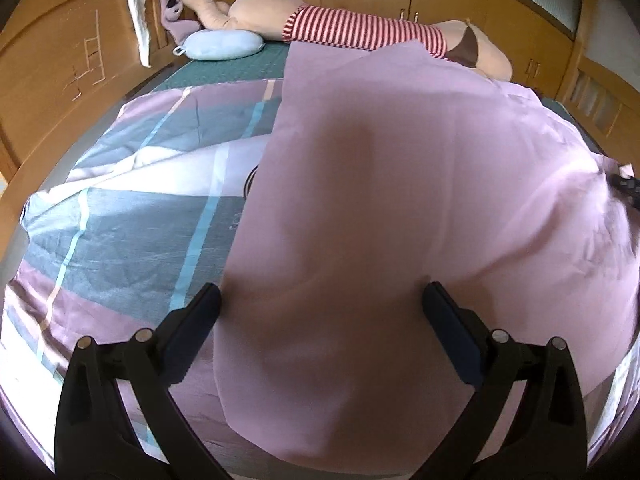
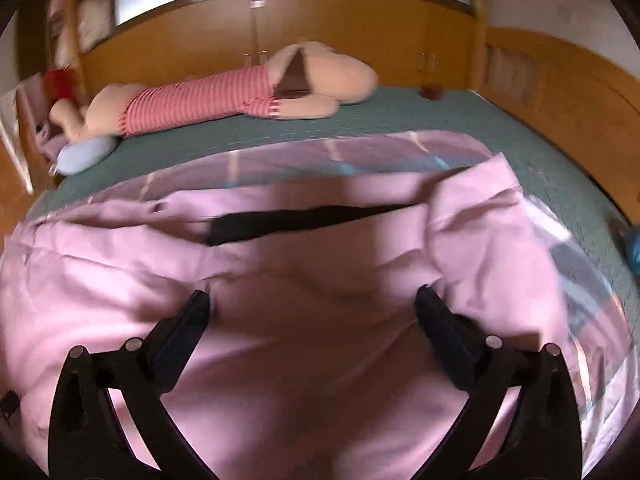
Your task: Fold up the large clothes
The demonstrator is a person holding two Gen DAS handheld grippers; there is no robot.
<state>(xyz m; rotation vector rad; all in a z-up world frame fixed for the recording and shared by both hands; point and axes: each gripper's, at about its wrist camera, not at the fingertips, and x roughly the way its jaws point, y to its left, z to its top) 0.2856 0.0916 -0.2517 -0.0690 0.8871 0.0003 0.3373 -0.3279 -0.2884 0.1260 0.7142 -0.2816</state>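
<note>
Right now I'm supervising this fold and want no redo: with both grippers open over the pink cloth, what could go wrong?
1. The pink cloth is rumpled with a dark gap; closing the right gripper may pinch just one layer.
2. It lies on a striped sheet; the left gripper could grab both.

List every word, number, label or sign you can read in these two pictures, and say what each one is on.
None can be read.
Patterned sheet: a dark round mark and faint small print beside the pink cloth, too faint and partly covered.
Wooden board: pale scratched lines, no legible letters.
The right wrist view is blurred and shows no text.
</note>
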